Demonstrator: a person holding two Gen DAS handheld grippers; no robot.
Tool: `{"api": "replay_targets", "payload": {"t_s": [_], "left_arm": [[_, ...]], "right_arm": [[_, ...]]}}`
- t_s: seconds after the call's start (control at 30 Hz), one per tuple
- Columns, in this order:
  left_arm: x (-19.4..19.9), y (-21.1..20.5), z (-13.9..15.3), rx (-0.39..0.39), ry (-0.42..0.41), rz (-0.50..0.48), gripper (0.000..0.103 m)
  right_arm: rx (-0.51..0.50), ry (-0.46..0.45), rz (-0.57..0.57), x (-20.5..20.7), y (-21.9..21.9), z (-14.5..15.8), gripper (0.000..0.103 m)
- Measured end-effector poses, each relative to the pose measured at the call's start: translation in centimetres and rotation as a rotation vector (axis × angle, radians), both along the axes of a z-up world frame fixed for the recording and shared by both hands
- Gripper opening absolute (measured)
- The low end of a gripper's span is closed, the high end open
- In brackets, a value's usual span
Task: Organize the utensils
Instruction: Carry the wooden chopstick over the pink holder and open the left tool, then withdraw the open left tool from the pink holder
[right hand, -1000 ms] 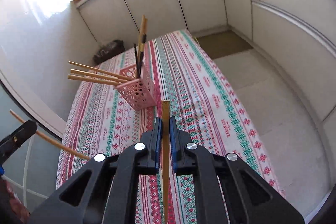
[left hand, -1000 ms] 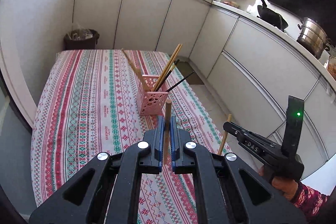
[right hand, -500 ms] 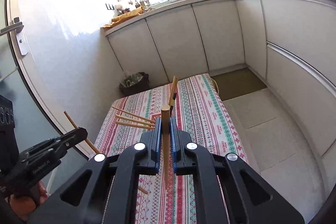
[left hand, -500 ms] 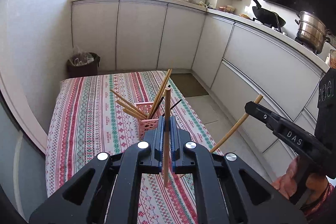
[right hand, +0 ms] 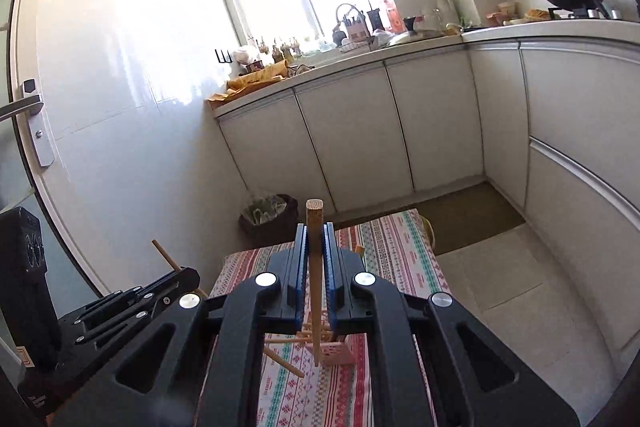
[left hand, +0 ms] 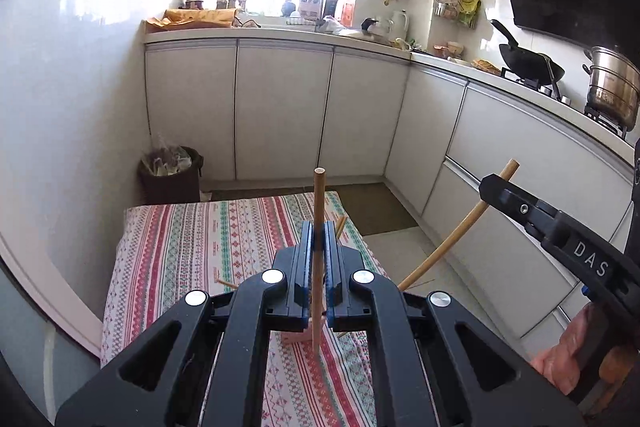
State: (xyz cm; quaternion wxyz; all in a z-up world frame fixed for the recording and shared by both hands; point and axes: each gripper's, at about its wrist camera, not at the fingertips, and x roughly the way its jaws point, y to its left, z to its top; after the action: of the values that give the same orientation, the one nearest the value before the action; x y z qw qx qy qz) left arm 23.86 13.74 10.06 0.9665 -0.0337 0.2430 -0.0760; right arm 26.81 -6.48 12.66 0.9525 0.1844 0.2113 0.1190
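My left gripper (left hand: pixel 319 231) is shut on a wooden chopstick (left hand: pixel 319 195) that stands upright between its pads. In the right wrist view, my right gripper (right hand: pixel 314 231) is shut on another wooden chopstick (right hand: pixel 315 215), also upright. Both hang above the table with the striped cloth (left hand: pixel 180 247). The pink perforated holder (right hand: pixel 338 353) stands on the cloth below, with several chopsticks (right hand: pixel 280 341) leaning out of it. In the left wrist view, only a corner of the holder (left hand: pixel 294 339) shows behind the jaws. The right gripper (left hand: pixel 490 187) appears at the right with its slanting chopstick (left hand: pixel 452 239). The left gripper (right hand: pixel 188 275) appears at the lower left.
A dark waste bin (left hand: pixel 170 173) stands on the floor beyond the table's far end. White cabinets (left hand: pixel 280 107) run along the back and right walls. A wok (left hand: pixel 528 65) and a steel pot (left hand: pixel 612 87) sit on the stove. A brown mat (left hand: pixel 380 203) lies on the floor.
Both grippers have risen and tilted up, each keeping its chopstick. The holder has dropped low in both views and is largely hidden behind the jaws.
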Motion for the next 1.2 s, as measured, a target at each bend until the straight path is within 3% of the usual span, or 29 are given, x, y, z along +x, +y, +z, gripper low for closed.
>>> {"api": "replay_targets", "payload": {"t_s": [0.27, 0.47, 0.53, 0.67, 0.8, 0.9, 0.93, 0.97, 1.0, 1.2], "left_arm": [[5.1, 0.2, -1.3, 0.011, 0.002, 0.028, 0.004], [7.8, 0.4, -4.7, 0.007, 0.084, 0.029, 0.007], [8.0, 0.9, -5.0, -0.019, 0.091, 0.044, 0.027], [7.3, 1.7, -4.4, -0.045, 0.049, 0.069, 0.032], [6.4, 2.6, -3.7, -0.064, 0.016, 0.105, 0.047], [5.9, 3.2, -3.7, -0.063, 0.013, 0.128, 0.049], [5.8, 3.3, -3.8, -0.056, 0.017, 0.139, 0.049], [5.8, 3.4, -3.8, -0.047, 0.023, 0.149, 0.049], [5.7, 3.5, -3.8, -0.038, 0.023, 0.161, 0.049], [4.9, 3.9, -3.5, 0.009, 0.023, 0.202, 0.049]], "right_arm": [[-0.019, 0.002, 0.015, 4.6, 1.3, -1.9, 0.008], [-0.041, 0.027, 0.018, 6.7, 2.2, -4.3, 0.008], [-0.043, 0.039, 0.016, 7.0, 2.5, -4.9, 0.008], [-0.055, 0.041, 0.014, 7.4, 2.8, -5.3, 0.008], [-0.062, 0.038, 0.017, 7.9, 3.6, -5.5, 0.008], [-0.086, 0.051, 0.033, 8.2, 4.6, -6.3, 0.009], [-0.105, 0.072, 0.032, 8.4, 4.9, -6.7, 0.015], [-0.118, 0.092, 0.022, 8.5, 5.1, -7.0, 0.030], [-0.125, 0.098, 0.011, 8.5, 5.1, -7.2, 0.033], [-0.148, 0.100, -0.017, 7.6, 4.6, -6.8, 0.033]]}}
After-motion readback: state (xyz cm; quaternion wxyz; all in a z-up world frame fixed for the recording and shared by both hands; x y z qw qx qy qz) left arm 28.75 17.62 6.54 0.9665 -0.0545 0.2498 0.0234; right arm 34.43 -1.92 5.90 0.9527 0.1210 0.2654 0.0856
